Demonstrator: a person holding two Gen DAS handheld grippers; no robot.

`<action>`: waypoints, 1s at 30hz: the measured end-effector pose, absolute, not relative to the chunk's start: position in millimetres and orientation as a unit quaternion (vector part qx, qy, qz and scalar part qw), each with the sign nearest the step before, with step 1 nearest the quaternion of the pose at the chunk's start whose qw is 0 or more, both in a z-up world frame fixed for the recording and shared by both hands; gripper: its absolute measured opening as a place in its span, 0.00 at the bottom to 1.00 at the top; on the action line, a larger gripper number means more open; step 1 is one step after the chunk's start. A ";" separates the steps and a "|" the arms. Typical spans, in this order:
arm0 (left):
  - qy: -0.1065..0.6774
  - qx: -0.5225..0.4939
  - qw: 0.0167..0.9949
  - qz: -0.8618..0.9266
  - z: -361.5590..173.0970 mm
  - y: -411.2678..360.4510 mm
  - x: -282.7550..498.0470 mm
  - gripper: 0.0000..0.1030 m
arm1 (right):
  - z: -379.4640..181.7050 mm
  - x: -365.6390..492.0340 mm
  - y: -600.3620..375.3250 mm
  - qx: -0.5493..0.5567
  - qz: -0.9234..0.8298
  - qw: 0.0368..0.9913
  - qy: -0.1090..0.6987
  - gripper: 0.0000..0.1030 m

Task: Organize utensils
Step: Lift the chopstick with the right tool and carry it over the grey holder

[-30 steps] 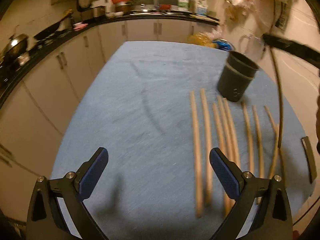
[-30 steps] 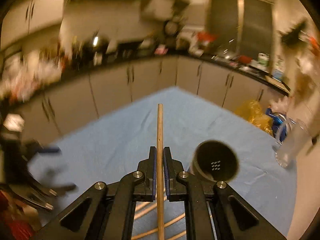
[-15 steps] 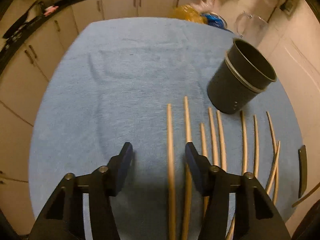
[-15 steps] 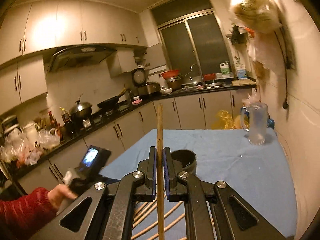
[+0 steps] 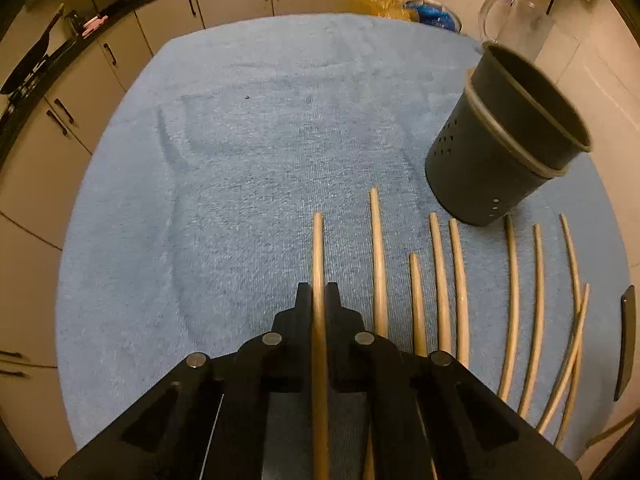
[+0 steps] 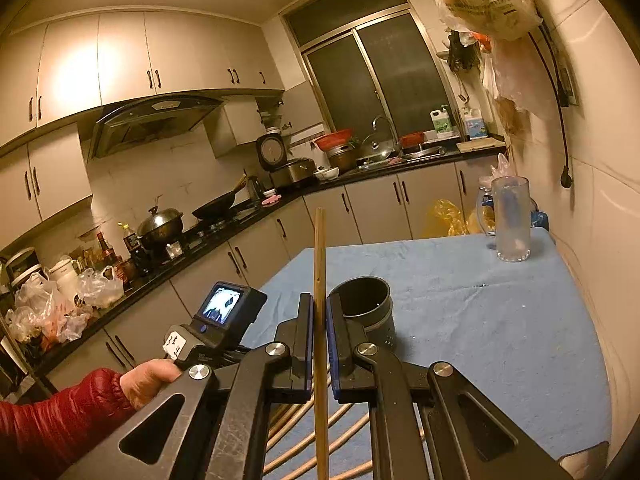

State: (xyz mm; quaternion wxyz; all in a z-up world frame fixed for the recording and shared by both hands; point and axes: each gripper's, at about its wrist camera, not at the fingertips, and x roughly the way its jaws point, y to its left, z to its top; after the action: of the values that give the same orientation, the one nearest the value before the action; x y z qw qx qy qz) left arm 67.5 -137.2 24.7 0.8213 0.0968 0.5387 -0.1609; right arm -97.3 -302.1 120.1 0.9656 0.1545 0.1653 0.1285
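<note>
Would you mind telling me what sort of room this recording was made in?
A home kitchen, most likely: a range hood hangs over a wok on the stove, a sink sits under the window, and cabinets line the walls.

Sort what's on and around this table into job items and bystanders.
For the job: chopstick in the left claw, chopstick in the right claw, loose chopsticks, dark utensil holder.

Just there: glass pitcher, blue tablecloth, wok, rice cooker.
</note>
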 end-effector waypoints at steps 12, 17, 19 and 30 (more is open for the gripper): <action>0.383 0.050 0.900 -0.201 138.8 -104.3 -17.3 0.06 | 131.2 -108.9 -296.3 0.151 0.105 0.973 0.140 0.06; 0.348 0.035 0.912 -0.216 175.4 -102.3 -39.6 0.06 | 138.2 -108.4 -294.4 0.152 0.093 0.975 0.135 0.06; 0.339 0.033 0.914 -0.219 187.8 -102.7 -42.2 0.06 | 141.5 -106.3 -294.7 0.153 0.089 0.976 0.131 0.06; 0.310 0.027 0.925 -0.217 232.1 -107.8 -28.4 0.06 | 154.9 -84.7 -305.0 0.167 0.070 0.975 0.128 0.06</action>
State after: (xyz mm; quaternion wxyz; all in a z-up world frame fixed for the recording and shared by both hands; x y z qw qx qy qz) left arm -28.4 -107.8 232.1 0.9250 0.0268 0.3105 -0.2173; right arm -84.7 -305.0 154.9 0.9751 0.1668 0.1280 0.0704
